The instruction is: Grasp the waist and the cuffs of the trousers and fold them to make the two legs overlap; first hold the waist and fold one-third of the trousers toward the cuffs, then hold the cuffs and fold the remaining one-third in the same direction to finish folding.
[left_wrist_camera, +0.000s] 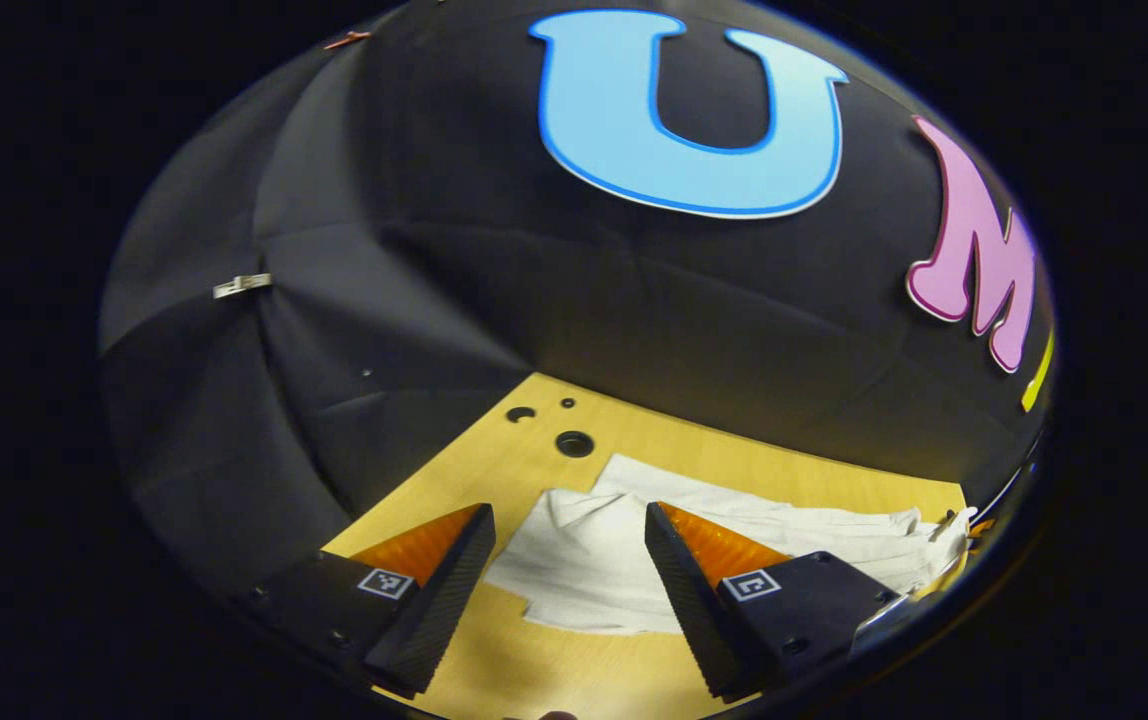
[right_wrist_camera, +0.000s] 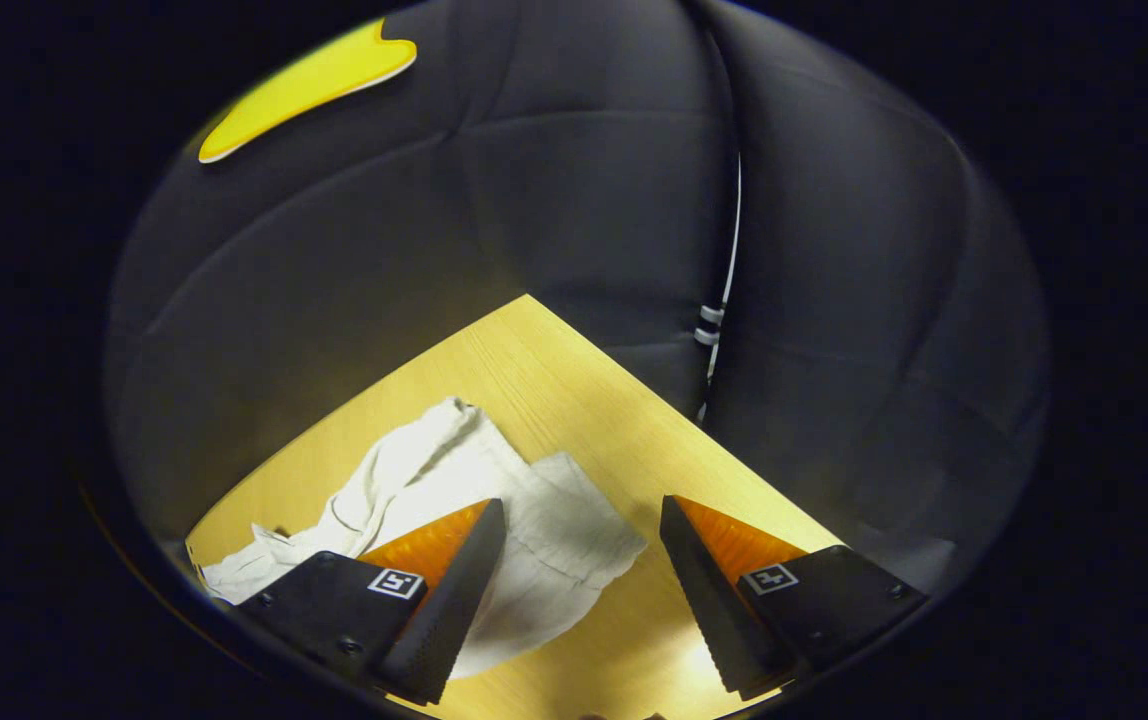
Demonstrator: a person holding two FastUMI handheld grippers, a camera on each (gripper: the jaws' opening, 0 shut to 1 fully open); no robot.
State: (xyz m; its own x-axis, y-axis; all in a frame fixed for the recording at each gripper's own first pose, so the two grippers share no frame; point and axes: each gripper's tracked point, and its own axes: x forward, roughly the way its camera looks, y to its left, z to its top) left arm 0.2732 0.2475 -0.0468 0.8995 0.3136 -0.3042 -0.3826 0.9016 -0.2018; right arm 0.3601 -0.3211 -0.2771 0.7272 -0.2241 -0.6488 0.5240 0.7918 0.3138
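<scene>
so far nothing looks folded: the white trousers [left_wrist_camera: 594,570] lie rumpled on the wooden table [left_wrist_camera: 494,470], spreading from between the left gripper [left_wrist_camera: 569,520] fingers toward 3 o'clock in the left gripper view. in the right gripper view the right gripper [right_wrist_camera: 582,515] hovers with the cloth at about 9 o'clock. both sets of fingers are spread apart, grasping nothing. every fold, i judge, remains.

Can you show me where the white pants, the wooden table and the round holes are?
white crumpled cloth trousers [left_wrist_camera: 589,565], left gripper view, on the flat middle part.
light wooden table [right_wrist_camera: 554,380], right gripper view, on bare wood near the corner.
biggest round hole in the table [left_wrist_camera: 574,444], left gripper view, its middle.
</scene>
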